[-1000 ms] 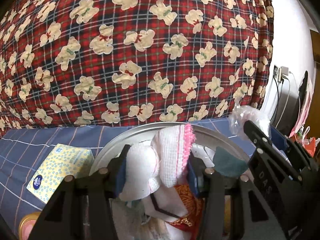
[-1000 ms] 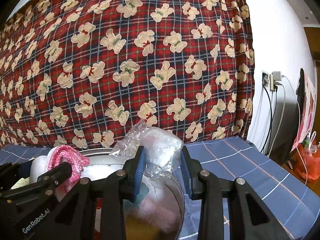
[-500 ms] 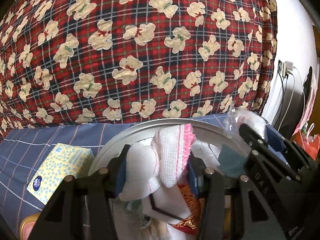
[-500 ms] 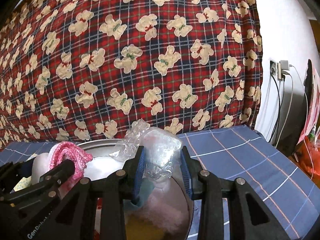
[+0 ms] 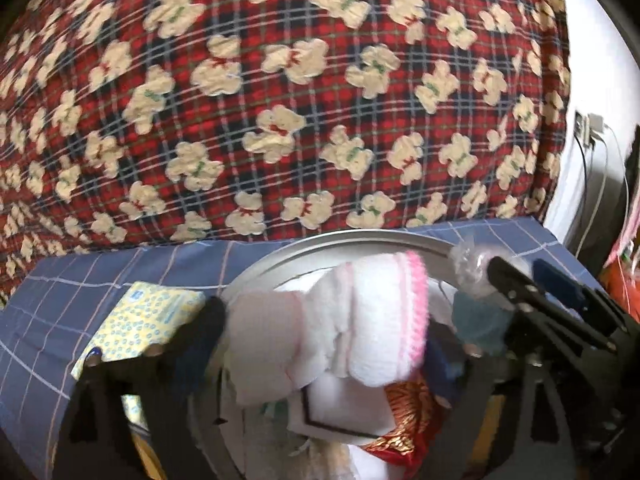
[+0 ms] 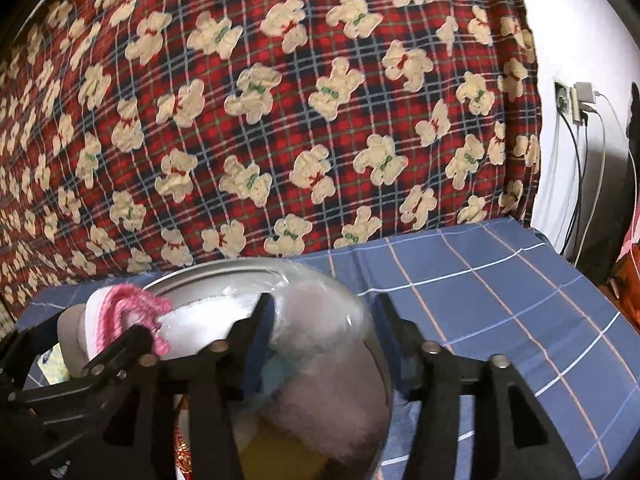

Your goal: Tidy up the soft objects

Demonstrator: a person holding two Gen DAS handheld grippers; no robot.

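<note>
Over the metal basin (image 5: 360, 236), the left gripper (image 5: 320, 332) stands wide apart with the white, pink-edged knitted cloth (image 5: 360, 320) loose between its fingers. The right gripper (image 6: 324, 320) gapes open above the basin's right half, where a plastic-wrapped pink bundle (image 6: 320, 320) lies. A yellow tissue pack (image 5: 140, 324) sits left of the basin.

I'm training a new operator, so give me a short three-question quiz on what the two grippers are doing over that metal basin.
1. True or false: the right gripper stands open.
2. The left gripper has between its fingers: A) a white cloth with pink edging; B) a green sponge; C) nothing.
3. Where does the yellow tissue pack lie?
Key: 1 true; 2 A; 3 on the blue checked sheet, beside the metal basin.
</note>
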